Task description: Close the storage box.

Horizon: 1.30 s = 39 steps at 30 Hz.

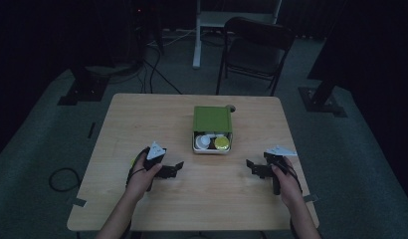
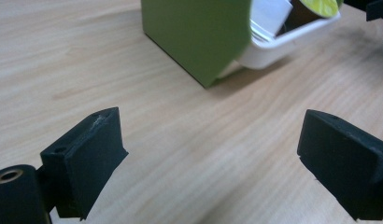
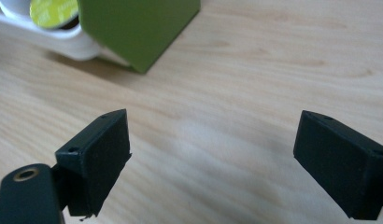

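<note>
A green box (image 1: 212,119) is located near the centre of the wooden table (image 1: 142,114). A white tray (image 1: 210,148) projects from its near end, at the 6 o'clock side of the box. A yellow-lidded cup (image 1: 222,143) and a white cup (image 1: 202,142) are seen inside the tray.

The left gripper (image 1: 178,167) is held low over the table at roughly 8 o'clock from the box, well apart from it. Its jaws are spread wide, with bare wood between them.

The right gripper (image 1: 250,165) is positioned at roughly 4 o'clock from the box, near the tray but not touching it. Its jaws are likewise spread wide, with nothing gripped.
</note>
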Each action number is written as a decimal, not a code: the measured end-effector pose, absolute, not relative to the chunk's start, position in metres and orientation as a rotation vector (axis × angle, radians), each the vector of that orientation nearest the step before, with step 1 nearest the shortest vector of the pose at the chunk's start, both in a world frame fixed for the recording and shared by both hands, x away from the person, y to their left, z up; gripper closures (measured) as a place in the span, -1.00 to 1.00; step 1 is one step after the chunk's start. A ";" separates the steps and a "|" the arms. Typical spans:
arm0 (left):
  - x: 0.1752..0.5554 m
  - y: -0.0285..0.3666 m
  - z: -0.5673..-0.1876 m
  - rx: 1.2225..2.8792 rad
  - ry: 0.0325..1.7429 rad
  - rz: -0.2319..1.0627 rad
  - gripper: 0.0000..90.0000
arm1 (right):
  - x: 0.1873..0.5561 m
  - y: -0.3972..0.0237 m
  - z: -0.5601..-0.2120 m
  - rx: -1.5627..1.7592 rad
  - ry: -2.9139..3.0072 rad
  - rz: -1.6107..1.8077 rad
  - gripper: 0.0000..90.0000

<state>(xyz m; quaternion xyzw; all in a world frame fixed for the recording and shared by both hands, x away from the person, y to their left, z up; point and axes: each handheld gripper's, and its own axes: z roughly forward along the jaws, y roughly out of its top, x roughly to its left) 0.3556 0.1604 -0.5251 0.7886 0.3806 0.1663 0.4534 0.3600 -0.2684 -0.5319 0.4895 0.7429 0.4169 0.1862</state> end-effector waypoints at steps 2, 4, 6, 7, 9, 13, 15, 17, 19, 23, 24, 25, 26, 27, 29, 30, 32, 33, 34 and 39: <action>0.352 0.160 -0.526 1.958 0.930 0.399 -0.83 | 0.356 -0.271 -0.533 1.376 2.093 1.166 -0.77; 0.348 0.159 -0.527 1.970 0.926 0.383 -0.83 | 0.351 -0.273 -0.534 1.387 2.081 1.190 -0.77; 0.344 0.158 -0.528 1.973 0.922 0.372 -0.83 | 0.347 -0.275 -0.535 1.397 2.086 1.185 -0.77; 0.342 0.157 -0.528 1.973 0.919 0.365 -0.83 | 0.344 -0.276 -0.536 1.397 2.092 1.172 -0.77; 0.339 0.156 -0.530 1.985 0.912 0.352 -0.83 | 0.340 -0.277 -0.538 1.393 2.107 1.140 -0.77; 0.334 0.154 -0.533 2.016 0.904 0.337 -0.83 | 0.333 -0.279 -0.541 1.398 2.126 1.086 -0.77; 0.332 0.154 -0.535 2.025 0.907 0.332 -0.83 | 0.330 -0.280 -0.542 1.399 2.131 1.057 -0.77; 0.330 0.153 -0.537 2.038 0.912 0.327 -0.83 | 0.327 -0.282 -0.544 1.413 2.129 1.027 -0.77; 0.328 0.153 -0.539 2.061 0.918 0.323 -0.83 | 0.325 -0.284 -0.546 1.427 2.133 1.001 -0.77; 0.326 0.152 -0.543 2.109 0.927 0.312 -0.83 | 0.321 -0.287 -0.549 1.429 2.137 0.953 -0.77; 0.325 0.152 -0.544 2.118 0.931 0.309 -0.83 | 0.320 -0.287 -0.550 1.429 2.131 0.946 -0.77; 0.325 0.152 -0.545 2.133 0.935 0.305 -0.83 | 0.320 -0.288 -0.550 1.432 2.127 0.942 -0.77; 0.324 0.152 -0.545 2.140 0.936 0.302 -0.83 | 0.320 -0.288 -0.550 1.439 2.123 0.940 -0.77; 0.324 0.152 -0.545 2.143 0.933 0.305 -0.83 | 0.320 -0.288 -0.549 1.439 2.123 0.931 -0.77; 0.323 0.151 -0.546 2.169 0.932 0.303 -0.83 | 0.319 -0.288 -0.550 1.412 2.126 0.910 -0.77; 0.323 0.151 -0.546 2.180 0.928 0.316 -0.83 | 0.319 -0.288 -0.551 1.414 2.124 0.913 -0.77; 0.323 0.151 -0.546 2.187 0.928 0.327 -0.83 | 0.318 -0.287 -0.551 1.413 2.120 0.909 -0.77; 0.323 0.151 -0.546 2.188 0.928 0.327 -0.83 | 0.318 -0.287 -0.551 1.414 2.119 0.908 -0.77; 0.322 0.151 -0.546 2.190 0.928 0.329 -0.83 | 0.318 -0.288 -0.551 1.419 2.119 0.911 -0.77; 0.320 0.148 -0.546 2.234 0.891 0.375 -0.83 | 0.318 -0.288 -0.551 1.423 2.118 0.910 -0.77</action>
